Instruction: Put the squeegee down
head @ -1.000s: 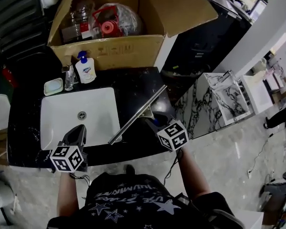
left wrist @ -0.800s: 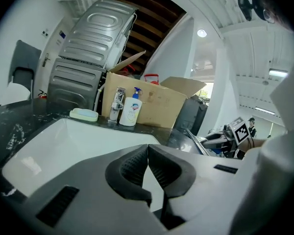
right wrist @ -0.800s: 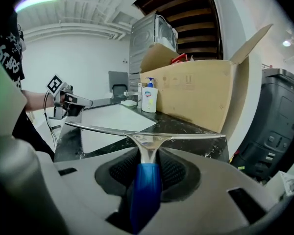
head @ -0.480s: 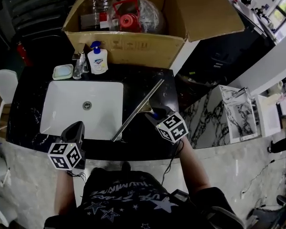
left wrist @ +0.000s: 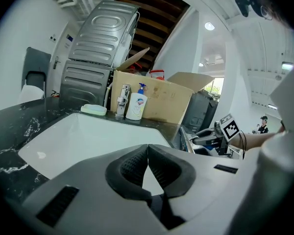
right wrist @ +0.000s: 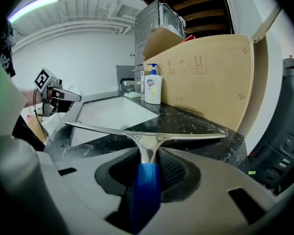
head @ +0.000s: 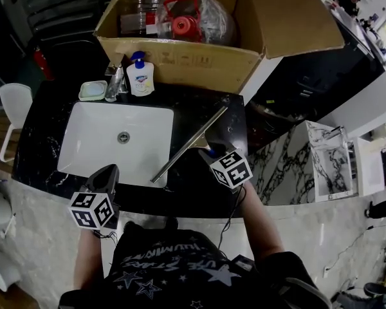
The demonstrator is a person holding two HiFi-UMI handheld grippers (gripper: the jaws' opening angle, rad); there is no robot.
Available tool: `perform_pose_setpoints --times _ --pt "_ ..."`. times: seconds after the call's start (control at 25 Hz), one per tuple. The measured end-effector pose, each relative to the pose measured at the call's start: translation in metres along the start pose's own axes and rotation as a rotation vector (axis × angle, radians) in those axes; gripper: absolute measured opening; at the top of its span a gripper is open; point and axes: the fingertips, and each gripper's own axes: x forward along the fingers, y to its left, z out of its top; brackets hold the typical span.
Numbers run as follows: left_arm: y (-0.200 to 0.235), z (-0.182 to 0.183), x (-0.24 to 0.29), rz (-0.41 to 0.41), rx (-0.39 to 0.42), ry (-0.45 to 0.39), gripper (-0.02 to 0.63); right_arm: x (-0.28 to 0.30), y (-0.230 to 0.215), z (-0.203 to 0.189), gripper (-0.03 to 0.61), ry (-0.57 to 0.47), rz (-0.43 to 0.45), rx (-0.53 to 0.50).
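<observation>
The squeegee (right wrist: pixel 142 133) has a long metal blade (head: pixel 188 143) and a blue handle (right wrist: pixel 145 185). My right gripper (right wrist: pixel 148 166) is shut on that handle, and the blade hangs crosswise just above the black marbled counter (right wrist: pixel 196 126), right of the white sink (head: pixel 116 143). In the head view the right gripper (head: pixel 212 152) stands over the counter's right part. My left gripper (head: pixel 106 180) is at the sink's near edge; in the left gripper view the left gripper (left wrist: pixel 147 153) has its pads together at the tips, with nothing between them.
An open cardboard box (head: pixel 199 37) full of items stands behind the sink. A soap bottle (head: pixel 141 76), a faucet (head: pixel 116 79) and a soap dish (head: pixel 91 90) line the sink's back edge. The counter drops off to the floor on the right.
The right gripper has sunk with the squeegee toward the counter, the blade coming lower and nearer the stone. The left gripper has stayed near the sink's front edge.
</observation>
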Motion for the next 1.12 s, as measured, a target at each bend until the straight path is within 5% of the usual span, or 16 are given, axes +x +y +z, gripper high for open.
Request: perform_pose_setpoints --times 1.12 --pt "-0.02 -0.005 0.0 -0.007 0.022 0.006 0.02 0.003 -0.001 -0.016 0.135 0.054 -0.074 -0.119"
